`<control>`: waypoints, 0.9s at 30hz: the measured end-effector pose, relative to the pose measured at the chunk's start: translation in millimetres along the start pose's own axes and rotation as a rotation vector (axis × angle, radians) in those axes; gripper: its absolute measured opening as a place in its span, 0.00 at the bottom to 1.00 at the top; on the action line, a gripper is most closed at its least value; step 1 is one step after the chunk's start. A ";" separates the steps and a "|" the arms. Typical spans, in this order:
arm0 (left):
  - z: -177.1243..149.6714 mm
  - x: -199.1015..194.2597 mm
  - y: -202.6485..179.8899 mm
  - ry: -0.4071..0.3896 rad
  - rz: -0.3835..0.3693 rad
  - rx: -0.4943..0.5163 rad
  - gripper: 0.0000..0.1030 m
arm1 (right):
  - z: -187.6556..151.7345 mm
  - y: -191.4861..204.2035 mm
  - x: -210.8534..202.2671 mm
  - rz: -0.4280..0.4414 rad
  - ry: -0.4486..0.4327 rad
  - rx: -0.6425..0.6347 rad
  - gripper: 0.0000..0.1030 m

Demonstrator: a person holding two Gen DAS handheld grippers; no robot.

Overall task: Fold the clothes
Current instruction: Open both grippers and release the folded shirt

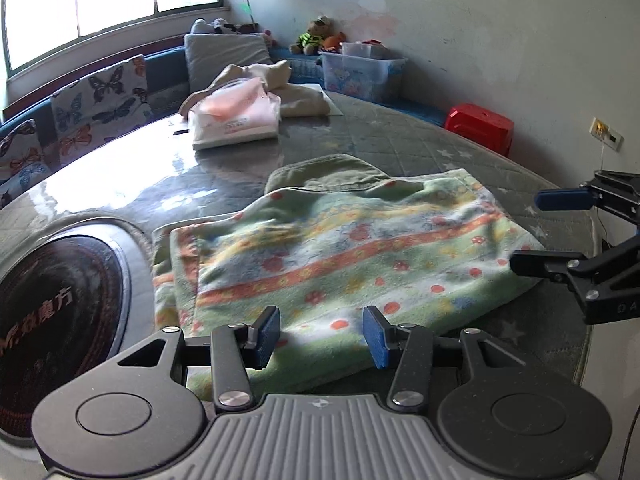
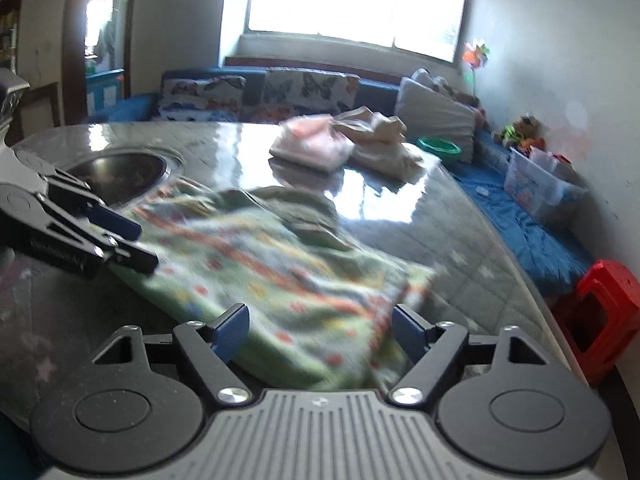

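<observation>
A green patterned cloth with orange stripes and red dots (image 1: 340, 256) lies partly folded on the glass-topped round table (image 1: 420, 144); a plain olive-green part (image 1: 324, 174) sticks out at its far side. My left gripper (image 1: 322, 336) is open over the cloth's near edge, holding nothing. My right gripper (image 2: 320, 336) is open over the cloth (image 2: 280, 280) from the other side, holding nothing. Each gripper shows in the other's view: the right one in the left wrist view (image 1: 532, 230), the left one in the right wrist view (image 2: 140, 244).
A folded pink and white pile (image 1: 236, 114) and a crumpled beige garment (image 1: 296, 92) lie at the table's far side. A round inset burner (image 1: 56, 312) sits in the table. A red stool (image 1: 480, 126), a plastic storage box (image 1: 360, 72) and butterfly cushions (image 1: 100, 100) surround the table.
</observation>
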State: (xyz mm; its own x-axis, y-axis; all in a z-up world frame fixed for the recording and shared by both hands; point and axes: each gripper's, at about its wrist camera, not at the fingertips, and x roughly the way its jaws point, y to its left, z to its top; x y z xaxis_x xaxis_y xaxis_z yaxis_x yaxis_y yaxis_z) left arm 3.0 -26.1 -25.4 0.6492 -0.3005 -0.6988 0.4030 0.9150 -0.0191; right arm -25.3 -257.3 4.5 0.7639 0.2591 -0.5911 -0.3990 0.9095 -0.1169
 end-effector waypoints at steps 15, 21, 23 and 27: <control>-18.6 -19.8 29.4 -0.008 0.011 -0.088 0.52 | 14.7 41.1 47.0 0.174 0.030 -0.006 0.90; -22.9 -31.1 34.0 -0.011 -0.004 -0.127 0.56 | 7.3 41.7 54.4 0.201 0.067 0.012 1.00; -26.9 -35.3 36.7 -0.005 -0.010 -0.143 0.61 | 4.3 44.2 54.8 0.193 0.064 -0.004 1.00; -34.9 -39.1 39.8 0.019 0.013 -0.152 0.70 | 2.4 46.1 54.4 0.184 0.057 -0.016 1.00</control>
State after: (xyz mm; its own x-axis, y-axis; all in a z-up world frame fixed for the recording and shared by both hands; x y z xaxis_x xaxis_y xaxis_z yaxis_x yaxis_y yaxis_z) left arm -28.8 31.5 -23.7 0.6406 -0.2849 -0.7130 0.2914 0.9494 -0.1176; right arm -0.9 -200.5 -31.2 0.6475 0.4010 -0.6480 -0.5374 0.8432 -0.0151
